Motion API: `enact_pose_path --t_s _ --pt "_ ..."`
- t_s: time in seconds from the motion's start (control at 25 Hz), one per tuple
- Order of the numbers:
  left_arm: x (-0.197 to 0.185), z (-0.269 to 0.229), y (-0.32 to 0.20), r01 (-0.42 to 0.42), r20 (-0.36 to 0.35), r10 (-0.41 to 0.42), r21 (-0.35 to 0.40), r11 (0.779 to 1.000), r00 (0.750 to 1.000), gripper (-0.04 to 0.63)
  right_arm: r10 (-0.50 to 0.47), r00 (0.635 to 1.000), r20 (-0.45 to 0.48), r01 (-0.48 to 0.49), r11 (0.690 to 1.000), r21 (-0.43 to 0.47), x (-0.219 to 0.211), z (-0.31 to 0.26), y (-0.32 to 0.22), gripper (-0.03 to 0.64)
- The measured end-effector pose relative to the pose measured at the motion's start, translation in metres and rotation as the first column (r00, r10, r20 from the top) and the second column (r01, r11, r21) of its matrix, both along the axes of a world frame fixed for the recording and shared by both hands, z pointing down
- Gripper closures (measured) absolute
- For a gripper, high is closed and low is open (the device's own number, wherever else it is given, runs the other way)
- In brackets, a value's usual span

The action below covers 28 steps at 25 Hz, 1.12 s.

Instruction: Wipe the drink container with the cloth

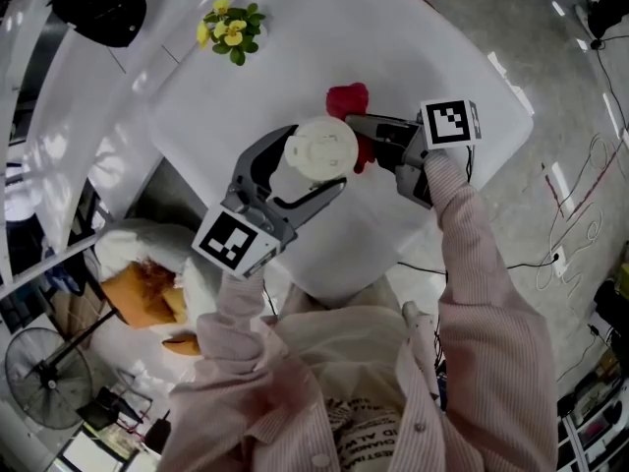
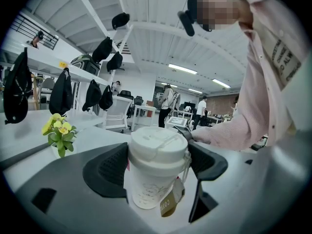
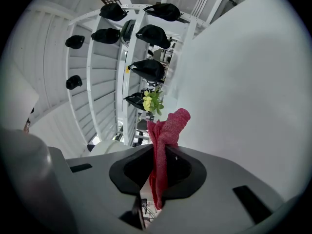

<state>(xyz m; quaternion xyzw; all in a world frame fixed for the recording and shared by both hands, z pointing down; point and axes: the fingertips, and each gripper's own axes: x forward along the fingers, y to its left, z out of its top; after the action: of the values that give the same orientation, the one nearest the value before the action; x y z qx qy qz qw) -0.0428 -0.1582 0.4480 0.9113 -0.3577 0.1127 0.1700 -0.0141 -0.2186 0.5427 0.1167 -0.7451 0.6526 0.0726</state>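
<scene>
A white drink cup [image 1: 318, 151] with a white lid and a brown tag stands upright between the jaws of my left gripper [image 1: 314, 161], which is shut on it. In the left gripper view the cup [image 2: 155, 168] fills the gap between both pads. My right gripper [image 1: 360, 138] is shut on a red cloth [image 1: 347, 100], held just right of the cup's lid. In the right gripper view the cloth [image 3: 164, 150] is pinched between the jaws and sticks out past them, with the cup's lid [image 3: 108, 147] low at the left.
A small pot of yellow flowers [image 1: 231, 29] stands at the far left of the white table [image 1: 462, 77]. Below the table's left edge lie a white and orange heap [image 1: 147, 288] and a fan [image 1: 44, 377]. Cables run over the floor at the right.
</scene>
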Motion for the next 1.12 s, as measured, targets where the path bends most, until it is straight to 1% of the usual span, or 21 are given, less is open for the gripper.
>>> enact_pose_path --t_s 0.2,0.32,0.64,0.88,1.12 --pt "-0.001 -0.001 0.000 0.002 -0.004 -0.002 0.005 1.000 1.000 0.219 -0.001 1.000 -0.019 0.000 1.000 -0.024 -0.003 0.010 0.001 0.571" --pt "0.000 -0.001 0.000 0.002 -0.004 -0.002 0.005 1.000 1.000 0.219 -0.012 1.000 -0.010 0.012 1.000 -0.010 -0.006 0.012 0.001 0.571" --pt "0.000 -0.001 0.000 0.006 -0.004 -0.006 0.005 1.000 1.000 0.219 -0.022 0.998 -0.062 0.022 1.000 -0.009 -0.007 0.028 0.002 0.571" --pt "0.001 -0.001 0.000 0.011 -0.006 -0.011 0.008 1.000 1.000 0.219 -0.028 0.996 -0.083 0.027 1.000 -0.008 -0.008 0.032 0.002 0.571" --pt "0.001 0.002 -0.001 -0.002 0.014 0.002 0.020 1.000 1.000 0.219 0.008 0.996 -0.090 -0.006 1.000 0.017 -0.002 0.027 0.000 0.571"
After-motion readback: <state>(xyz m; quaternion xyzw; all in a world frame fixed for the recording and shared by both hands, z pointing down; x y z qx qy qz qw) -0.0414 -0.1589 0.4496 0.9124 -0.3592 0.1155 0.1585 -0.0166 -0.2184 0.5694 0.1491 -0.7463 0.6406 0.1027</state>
